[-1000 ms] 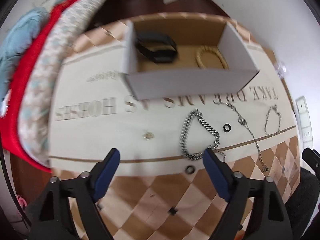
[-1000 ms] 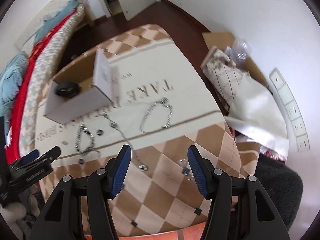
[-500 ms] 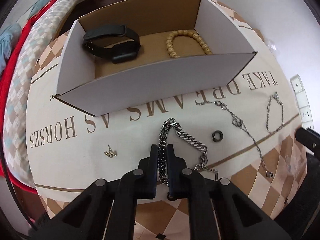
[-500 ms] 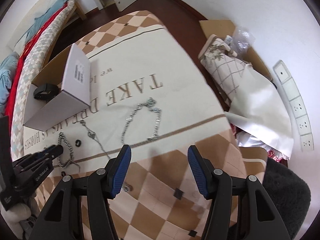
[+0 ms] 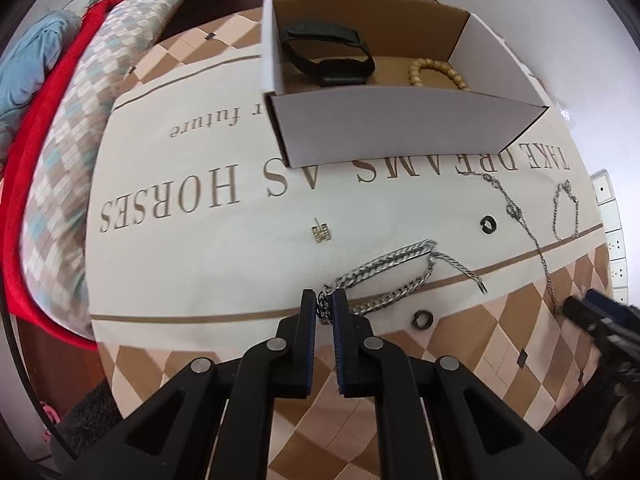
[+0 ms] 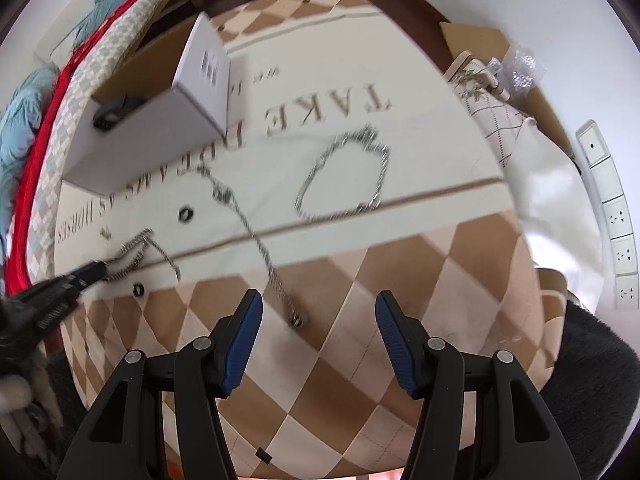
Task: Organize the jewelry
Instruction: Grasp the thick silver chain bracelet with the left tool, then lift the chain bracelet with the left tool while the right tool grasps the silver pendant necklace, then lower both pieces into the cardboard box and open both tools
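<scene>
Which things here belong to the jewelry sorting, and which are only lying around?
Belong to the job:
- thick silver chain, pinched in the left gripper
- thin necklace
- silver bracelet
- two dark rings
- small earring
- cardboard box holding a black band and bead bracelet

Just lying about:
- folded bedding
- wall sockets
- bag by the wall

An open white cardboard box (image 5: 404,128) is being carried at the far side of the cloth-covered bench (image 5: 192,264); a black wristband (image 5: 328,56) is lying in its left half and a tan beaded bracelet (image 5: 436,74) in its right. In front of it, from left to right, a small gold earring (image 5: 321,233), a heavy silver curb chain (image 5: 400,276), a small dark ring (image 5: 488,225), a thin silver necklace (image 5: 528,232) and a fine silver bracelet (image 6: 344,176) are being spread out.
</scene>
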`<state>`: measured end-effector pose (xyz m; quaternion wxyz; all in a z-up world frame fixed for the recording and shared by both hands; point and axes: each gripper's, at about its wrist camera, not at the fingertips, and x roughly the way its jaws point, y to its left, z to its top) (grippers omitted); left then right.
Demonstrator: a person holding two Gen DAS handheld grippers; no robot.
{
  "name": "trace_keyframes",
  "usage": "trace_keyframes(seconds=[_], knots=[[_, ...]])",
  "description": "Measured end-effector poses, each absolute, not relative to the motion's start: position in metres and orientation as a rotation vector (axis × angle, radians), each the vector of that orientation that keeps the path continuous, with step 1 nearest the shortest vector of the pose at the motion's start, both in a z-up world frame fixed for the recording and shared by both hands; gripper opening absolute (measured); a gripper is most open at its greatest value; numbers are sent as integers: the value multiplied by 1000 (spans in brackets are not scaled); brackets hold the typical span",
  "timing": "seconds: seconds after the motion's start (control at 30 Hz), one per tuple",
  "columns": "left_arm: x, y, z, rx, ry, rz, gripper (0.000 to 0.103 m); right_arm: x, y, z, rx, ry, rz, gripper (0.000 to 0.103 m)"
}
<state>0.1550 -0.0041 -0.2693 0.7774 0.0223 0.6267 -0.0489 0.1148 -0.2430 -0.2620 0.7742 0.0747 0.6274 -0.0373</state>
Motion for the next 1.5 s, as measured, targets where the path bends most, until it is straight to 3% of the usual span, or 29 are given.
trace_keyframes(seconds=[0.1, 0.2, 0.23, 0.6, 1.27, 1.5], knots=[[152, -7, -260, 43, 1338, -106, 5, 111, -232, -271, 85, 1351, -85, 60], [149, -8, -249, 35, 1317, -109, 5, 107, -221, -271, -18, 1323, -111, 26], [151, -9, -243, 32, 1309, -110, 5, 106, -220, -270, -17, 1320, -108, 10], [166, -6, -182, -7, 1197, -158, 5, 103, -229, -210, 188, 1214, 5, 10], [205, -13, -67, -24, 984, -226, 5, 173, -178, -46, 128, 953, 248, 10], [246, -3, -70, -59, 1005, -248, 5, 240, -165, -41, 147, 981, 281, 10]])
